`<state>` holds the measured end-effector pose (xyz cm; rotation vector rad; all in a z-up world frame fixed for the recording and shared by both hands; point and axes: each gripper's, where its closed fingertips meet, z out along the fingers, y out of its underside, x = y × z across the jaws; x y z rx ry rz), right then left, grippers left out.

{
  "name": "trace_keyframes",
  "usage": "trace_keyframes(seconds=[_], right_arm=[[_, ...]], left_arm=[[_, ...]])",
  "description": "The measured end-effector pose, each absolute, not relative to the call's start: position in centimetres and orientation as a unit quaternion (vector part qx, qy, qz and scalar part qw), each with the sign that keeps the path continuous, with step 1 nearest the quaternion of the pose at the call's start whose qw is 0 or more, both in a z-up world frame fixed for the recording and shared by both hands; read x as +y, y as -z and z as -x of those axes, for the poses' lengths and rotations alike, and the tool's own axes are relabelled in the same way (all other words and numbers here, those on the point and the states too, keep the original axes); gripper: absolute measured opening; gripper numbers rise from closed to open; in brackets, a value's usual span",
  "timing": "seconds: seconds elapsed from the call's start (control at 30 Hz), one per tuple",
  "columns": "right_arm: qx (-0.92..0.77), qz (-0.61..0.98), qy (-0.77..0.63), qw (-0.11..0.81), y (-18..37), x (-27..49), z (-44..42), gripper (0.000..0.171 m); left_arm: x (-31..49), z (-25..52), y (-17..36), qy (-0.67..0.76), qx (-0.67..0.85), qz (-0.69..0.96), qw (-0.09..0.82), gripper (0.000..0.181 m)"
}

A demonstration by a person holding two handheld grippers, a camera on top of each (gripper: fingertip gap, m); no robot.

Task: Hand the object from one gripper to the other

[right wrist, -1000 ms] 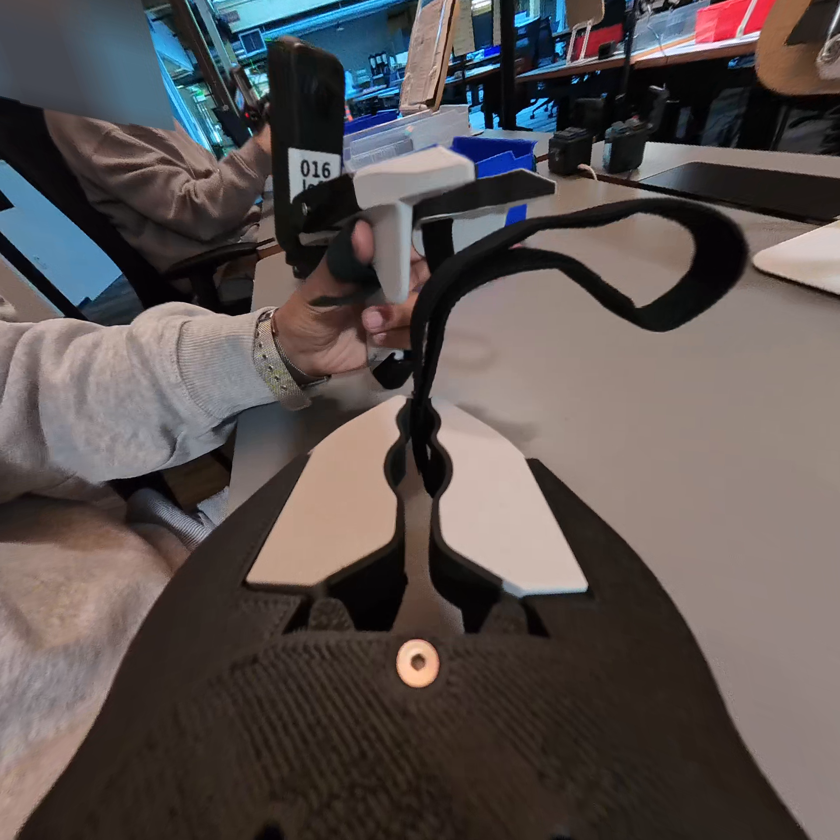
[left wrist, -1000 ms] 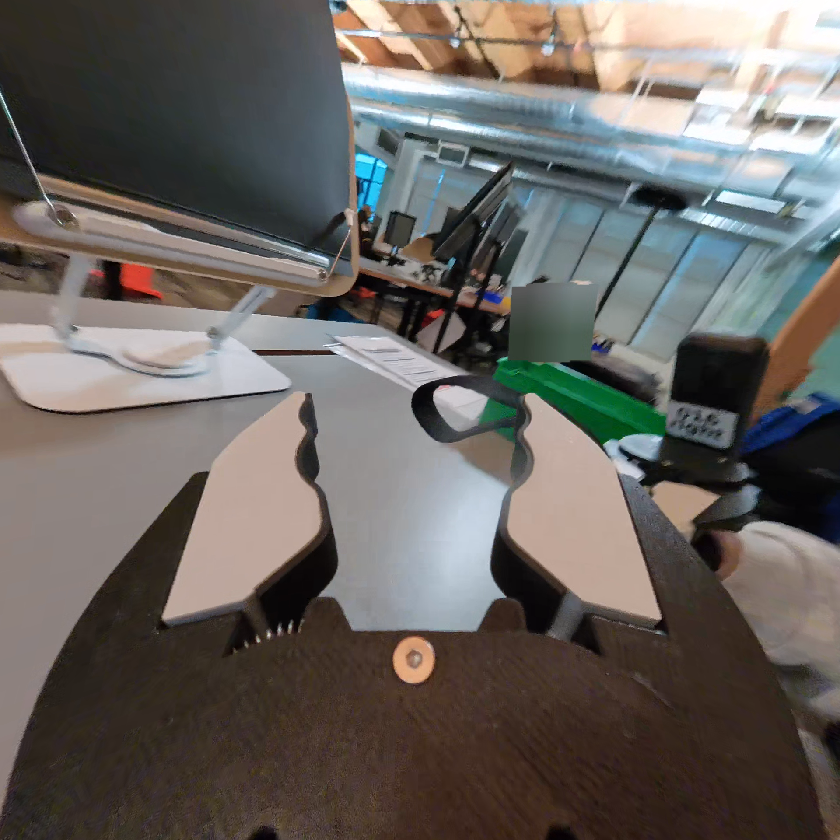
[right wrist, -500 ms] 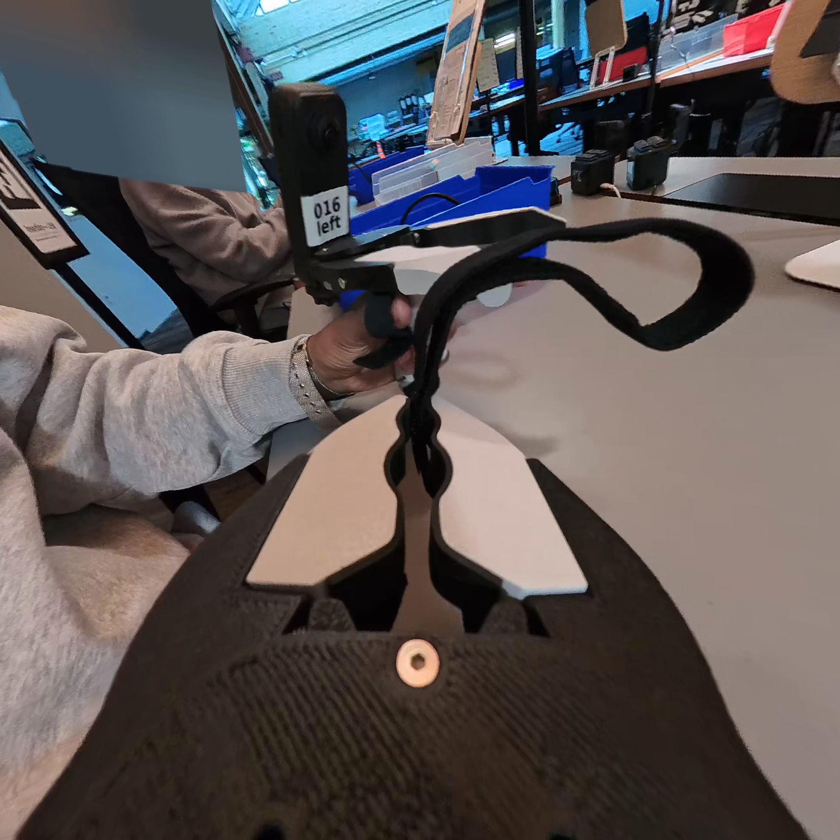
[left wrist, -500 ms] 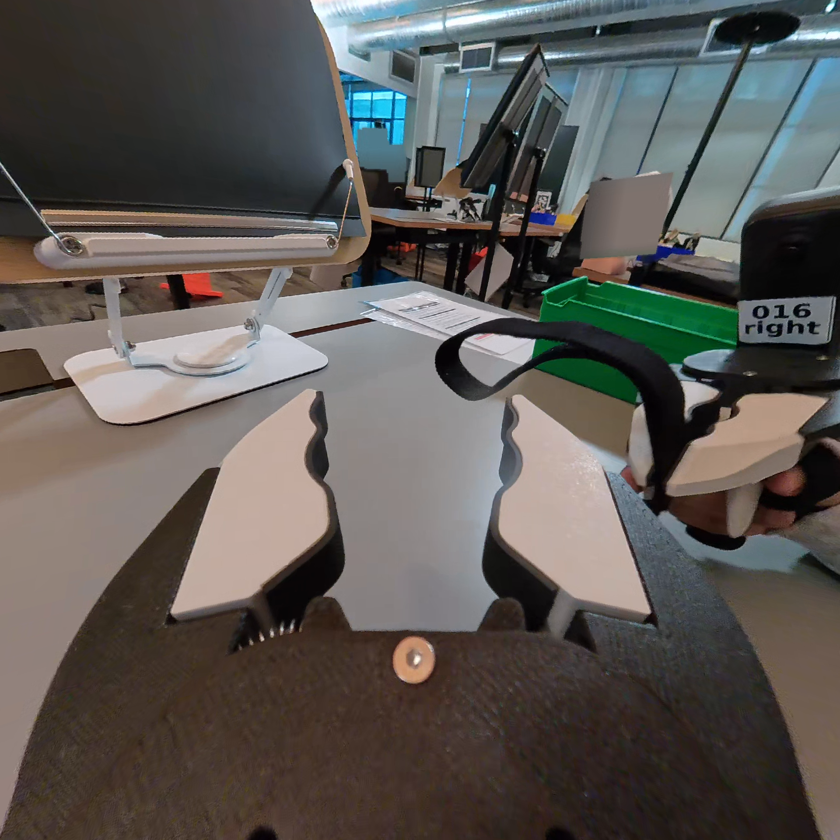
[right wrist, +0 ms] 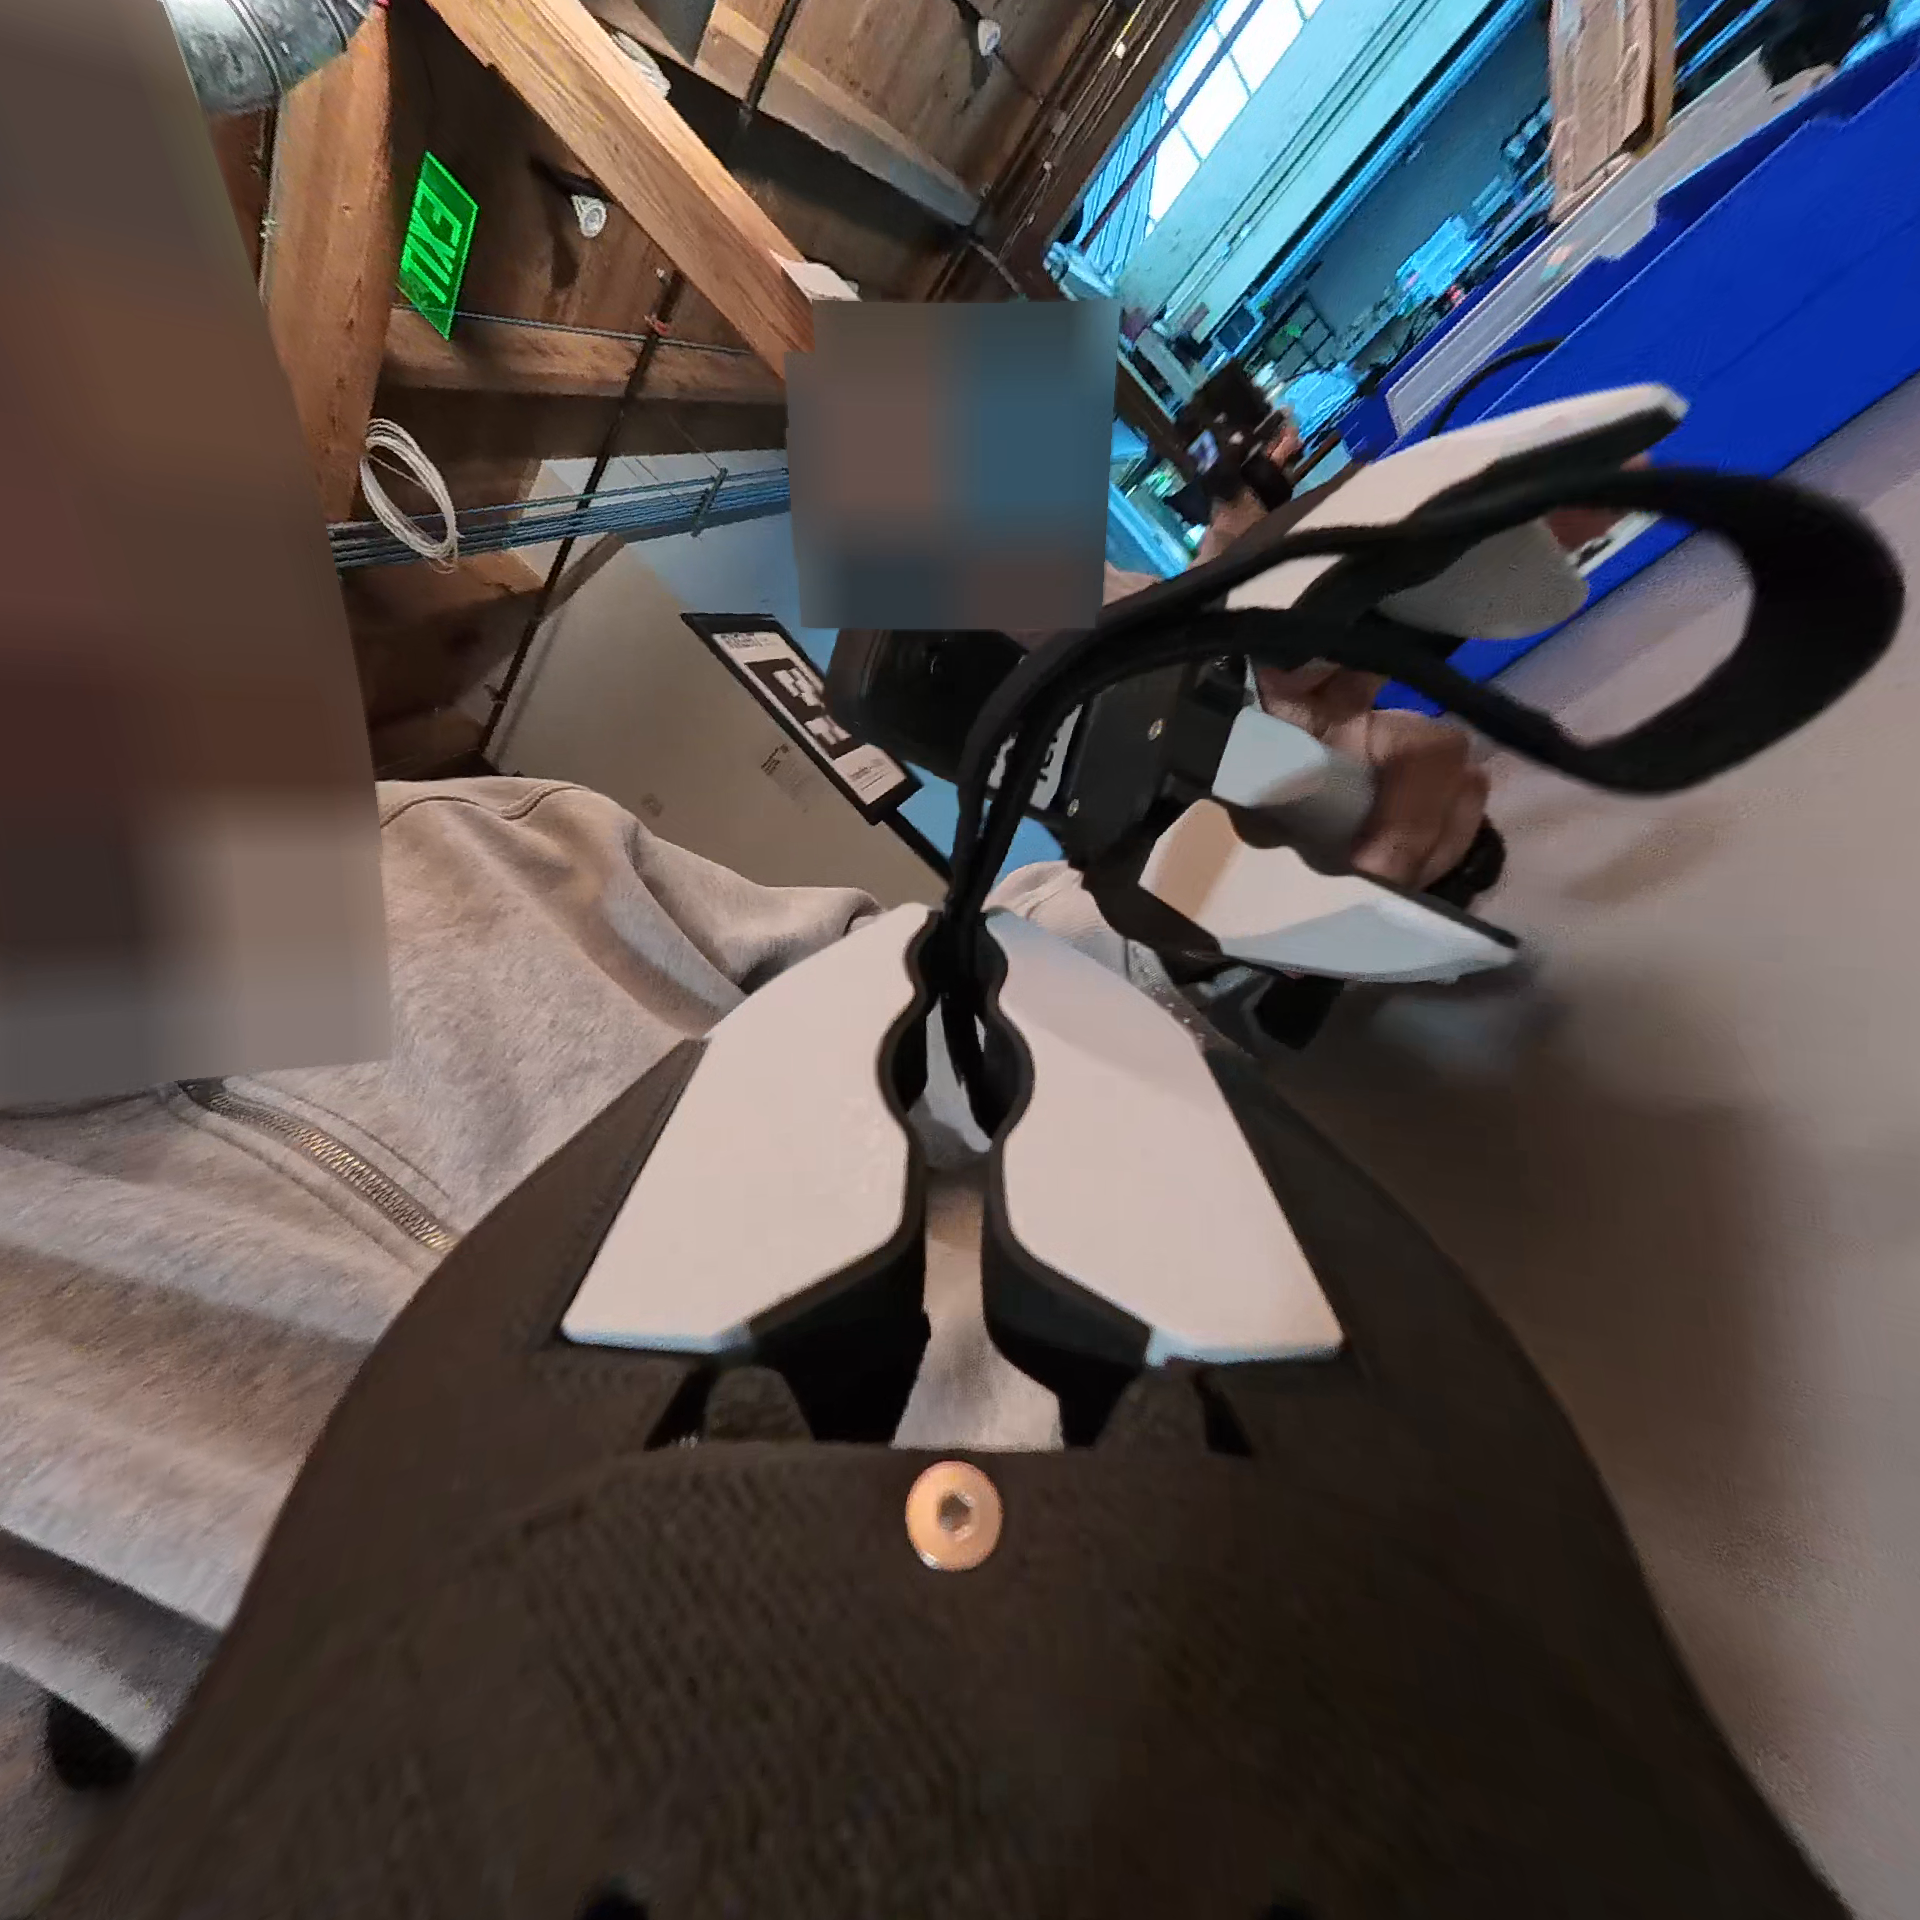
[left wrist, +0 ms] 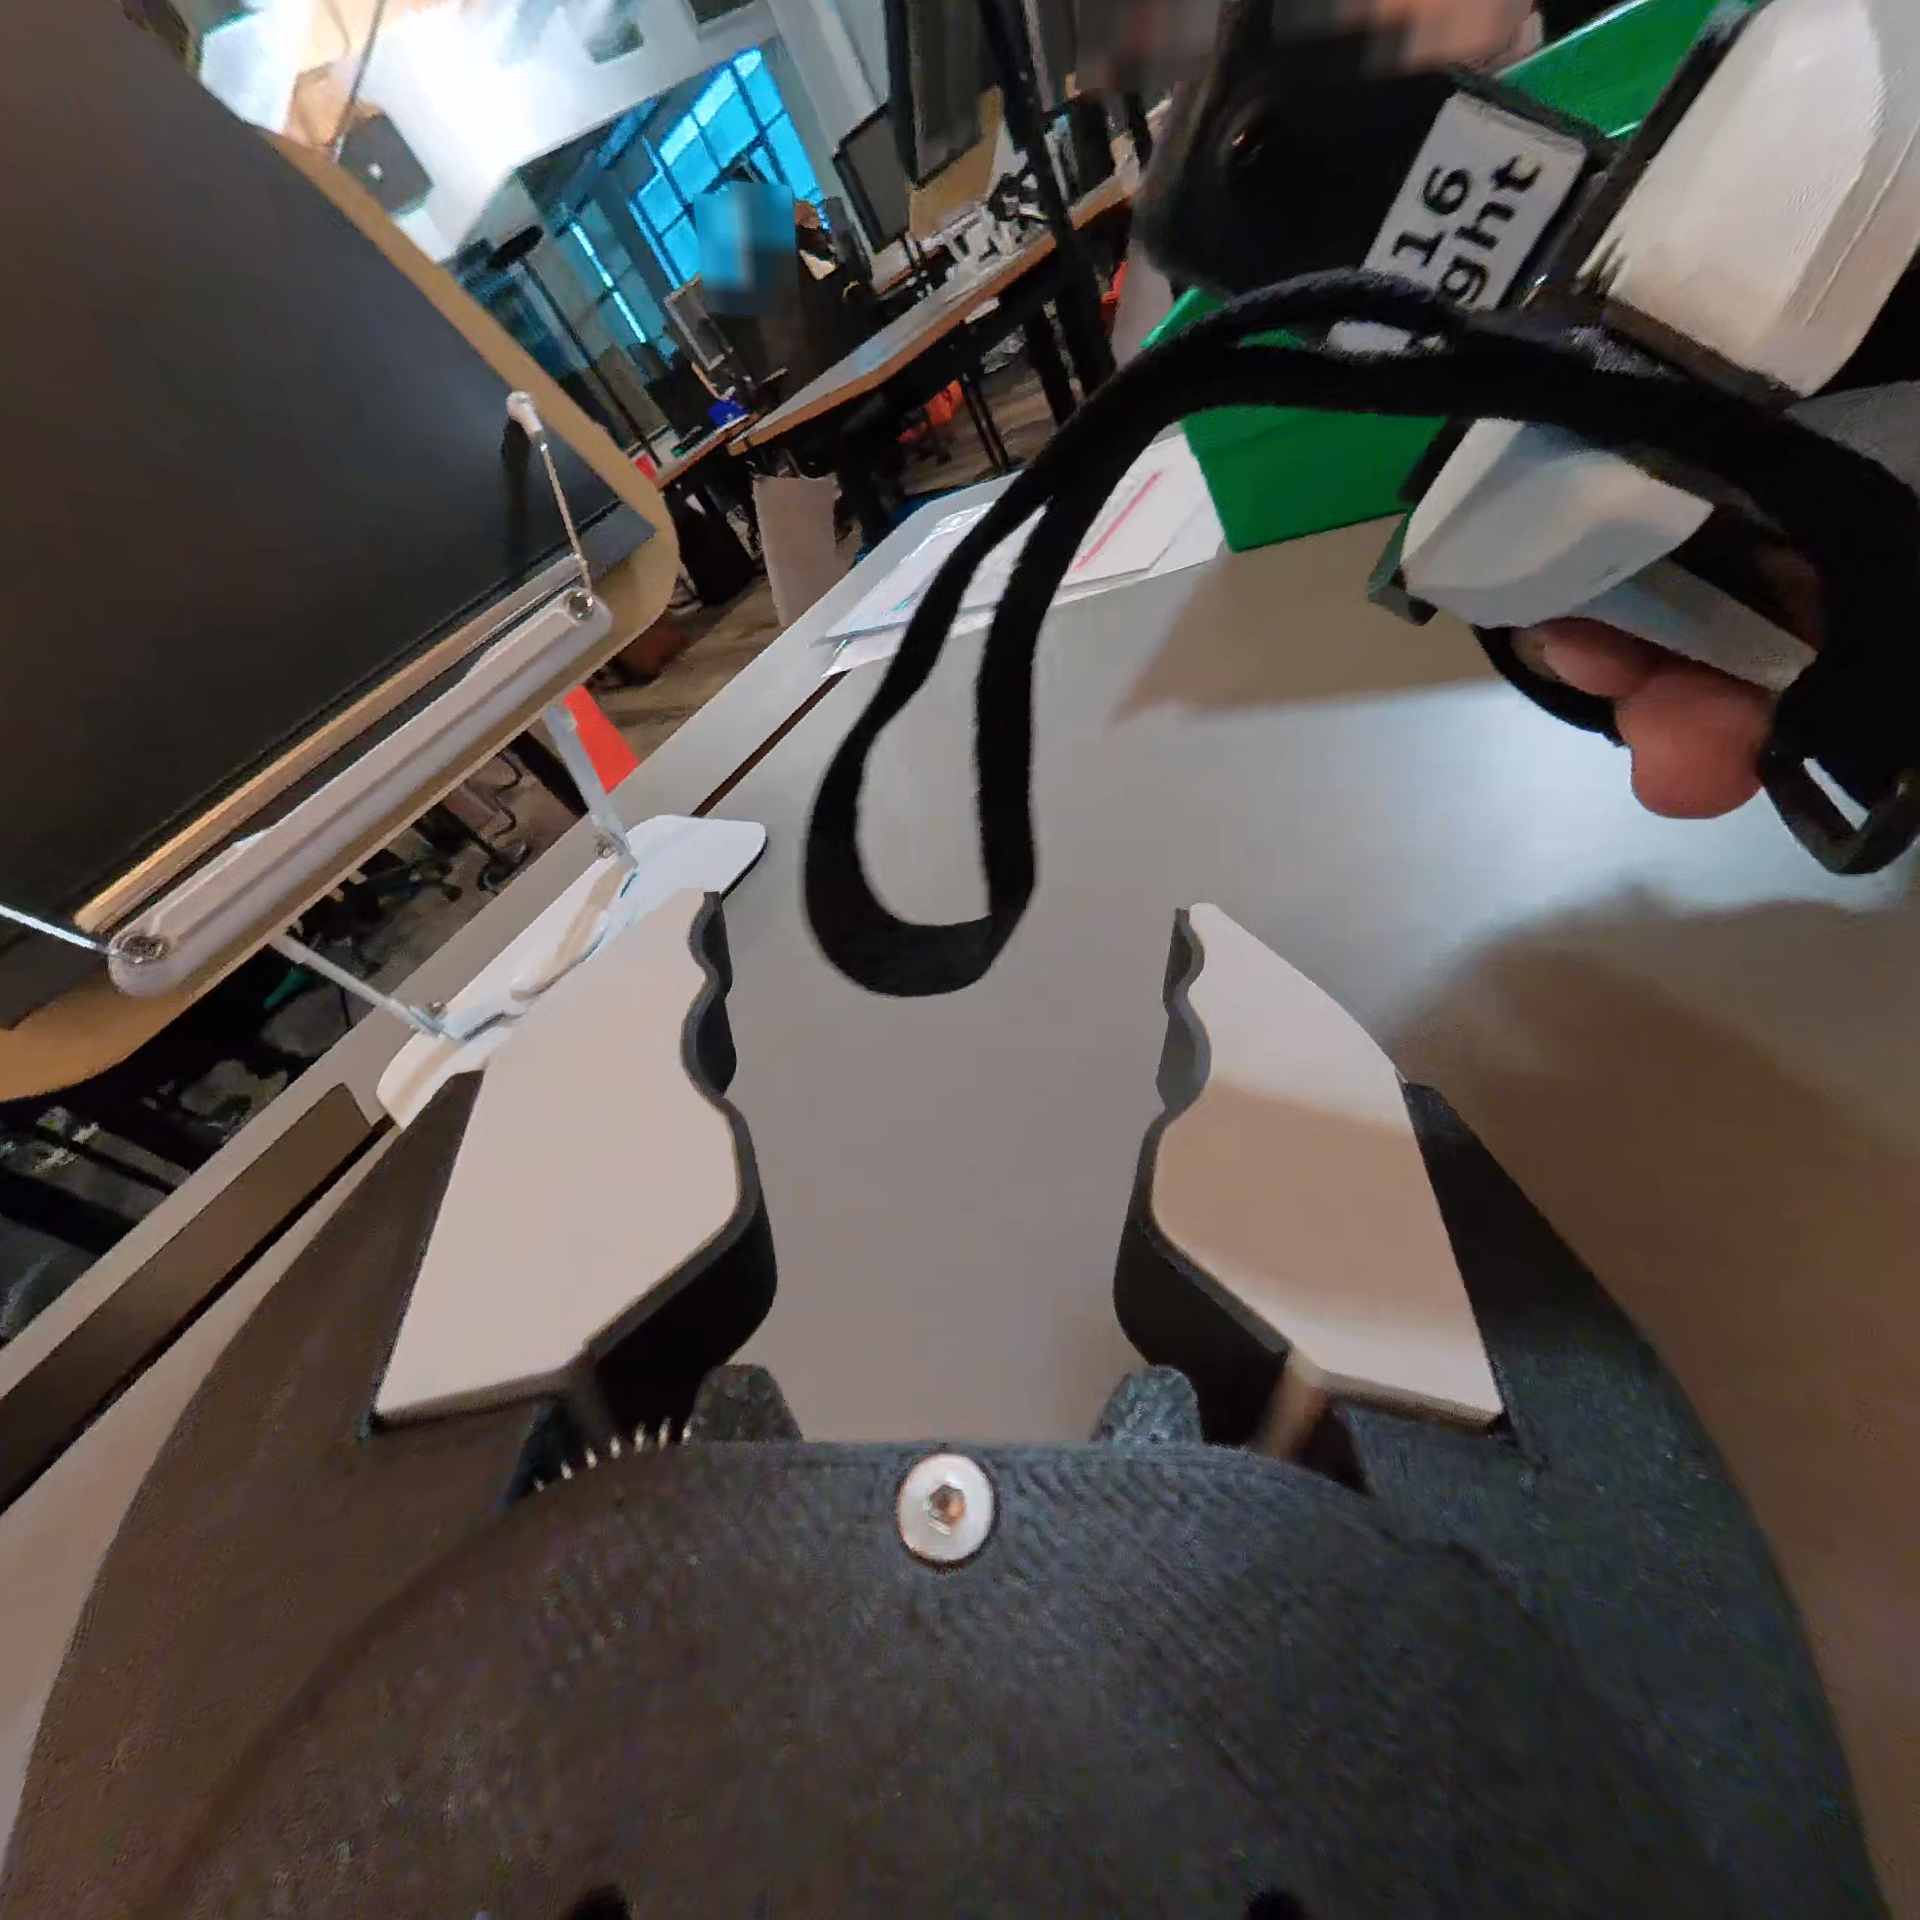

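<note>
Dangling between the parted left gripper fingers, a black strap is clamped by the right gripper above a grey table; a white label is borne.

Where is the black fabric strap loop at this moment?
The black fabric strap loop is pinched in the shut right gripper and hangs above the grey table, its free end dangling just ahead of the open left gripper.

Bright window daylight; motion blur at right; fisheye edges; soft table shadows.
</note>
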<state>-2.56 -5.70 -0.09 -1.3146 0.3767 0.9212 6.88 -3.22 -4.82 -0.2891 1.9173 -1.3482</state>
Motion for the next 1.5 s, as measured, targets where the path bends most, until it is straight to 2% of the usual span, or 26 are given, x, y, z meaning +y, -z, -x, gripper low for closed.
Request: trace_keyframes(seconds=[0.1,0.2,0.4,0.63,0.8,0.93,1.13,1.33,1.5], right_arm=[[0.163,0.588,-0.438,0.660,0.4,-5.2,3.4,0.005],[0.158,0.594,-0.445,0.651,0.7,-4.8,3.9,0.005],[0.164,0.583,-0.446,0.659,0.4,-4.7,3.8,0.010],[0.197,0.548,-0.415,0.699,-0.7,-5.1,1.6,0.054],[0.229,0.510,-0.303,0.772,-2.0,-7.1,-1.8,0.060],[0.253,0.517,-0.175,0.799,-2.2,-8.9,-4.1,0.063],[0.262,0.586,-0.050,0.765,-0.4,-8.9,-5.3,0.056],[0.236,0.654,0.002,0.719,1.6,-7.3,-4.8,0.053],[0.197,0.698,0.070,0.685,2.6,-6.3,-4.3,0.053]], left_arm=[[-3.9,-6.4,5.0,0.529,0.755,0.101,0.375,0.075],[-3.9,-6.2,5.3,0.519,0.761,0.093,0.377,0.045],[-3.5,-6.1,5.1,0.524,0.761,0.097,0.369,0.007],[-3.0,-6.7,5.0,0.525,0.758,0.125,0.365,0.006],[-2.1,-7.2,4.0,0.595,0.726,0.202,0.280,0.006],[-1.4,-7.5,3.2,0.675,0.669,0.288,0.118,0.005],[-0.6,-8.1,3.4,0.727,0.556,0.383,-0.127,0.005],[-2.2,-6.6,4.1,0.702,0.603,0.349,-0.149,0.005],[-4.9,-3.9,5.7,0.652,0.663,0.305,-0.204,0.005]])
